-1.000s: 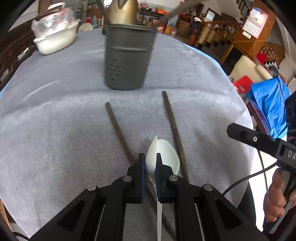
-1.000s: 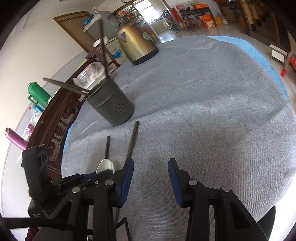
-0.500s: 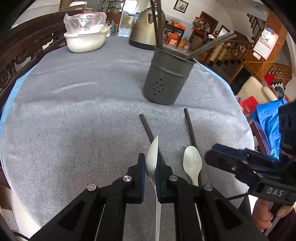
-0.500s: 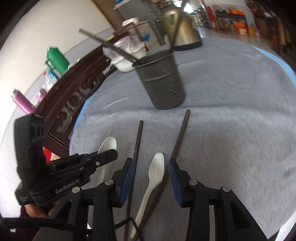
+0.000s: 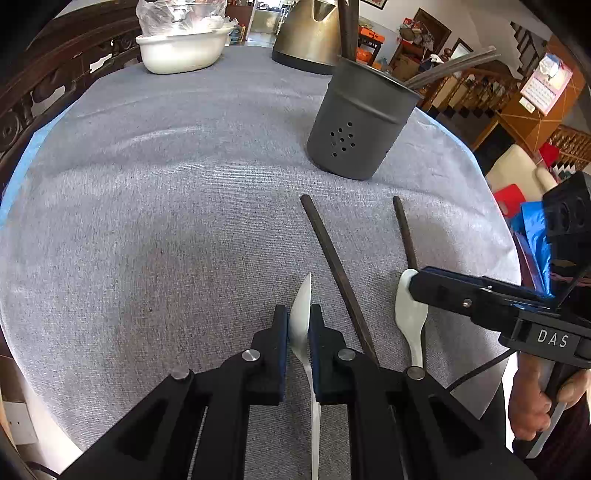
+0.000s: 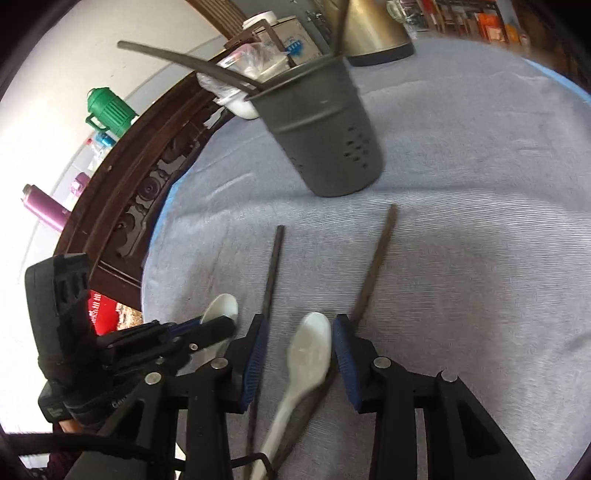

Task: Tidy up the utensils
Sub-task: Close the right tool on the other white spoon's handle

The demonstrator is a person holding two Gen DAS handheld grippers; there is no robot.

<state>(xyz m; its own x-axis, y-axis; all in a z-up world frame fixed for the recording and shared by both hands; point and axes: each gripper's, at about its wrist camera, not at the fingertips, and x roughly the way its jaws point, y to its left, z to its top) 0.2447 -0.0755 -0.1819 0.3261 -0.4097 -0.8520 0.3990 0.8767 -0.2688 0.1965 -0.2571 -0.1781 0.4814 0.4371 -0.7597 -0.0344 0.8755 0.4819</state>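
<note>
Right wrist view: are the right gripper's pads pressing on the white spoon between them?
No, the right gripper stands open, gaps showing either side of the white spoon.

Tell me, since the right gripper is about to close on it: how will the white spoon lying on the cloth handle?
The white spoon looks glossy, so probably slippery between the pads. It seems rigid and likely chips if dropped. Resting across a chopstick, it may pivot.

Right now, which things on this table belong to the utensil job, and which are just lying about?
Job: white spoon in left gripper; second spoon between right gripper fingers; two dark chopsticks; grey utensil holder.
Lying about: white bowl, metal kettle, green jug.
</note>
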